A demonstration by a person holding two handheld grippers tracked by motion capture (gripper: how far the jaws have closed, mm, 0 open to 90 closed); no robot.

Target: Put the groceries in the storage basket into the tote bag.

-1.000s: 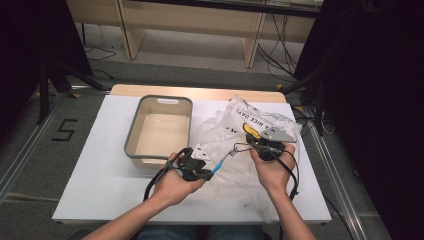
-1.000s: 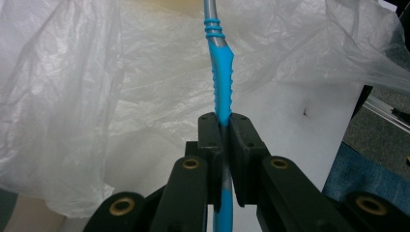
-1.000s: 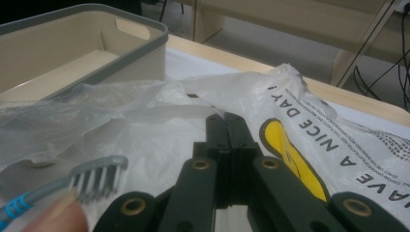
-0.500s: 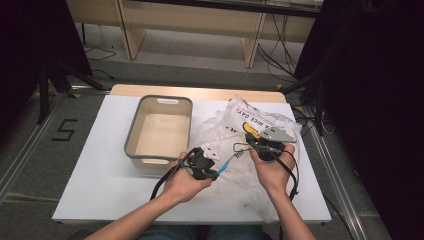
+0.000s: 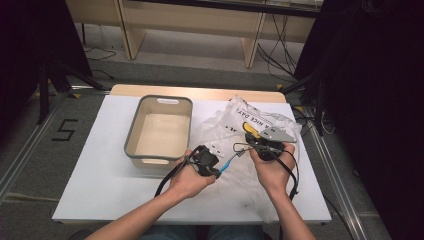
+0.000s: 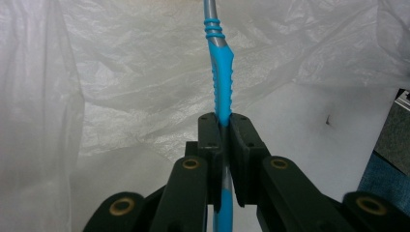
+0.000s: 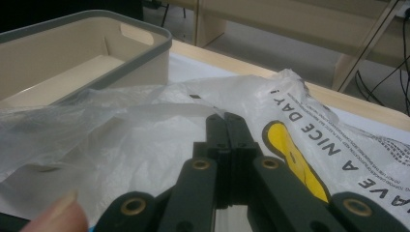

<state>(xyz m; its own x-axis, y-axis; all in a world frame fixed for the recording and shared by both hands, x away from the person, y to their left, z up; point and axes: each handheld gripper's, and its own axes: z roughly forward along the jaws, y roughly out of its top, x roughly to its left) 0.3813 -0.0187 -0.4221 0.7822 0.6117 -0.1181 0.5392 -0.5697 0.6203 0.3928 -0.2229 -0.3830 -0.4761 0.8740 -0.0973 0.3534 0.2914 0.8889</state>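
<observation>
left claw point(image 6: 221, 128) pinching blue-handled metal whisk point(image 5: 231, 157), we've shifted it right toward right claw point(image 7: 225, 121) | right claw pressed together, pinching nothing we can see | whisk above clear plastic bag point(image 5: 260, 125), mid-worktop; bagging likely next

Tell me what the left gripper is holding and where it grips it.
A blue-handled whisk, clamped by its blue handle between the left gripper's jaws.
</observation>
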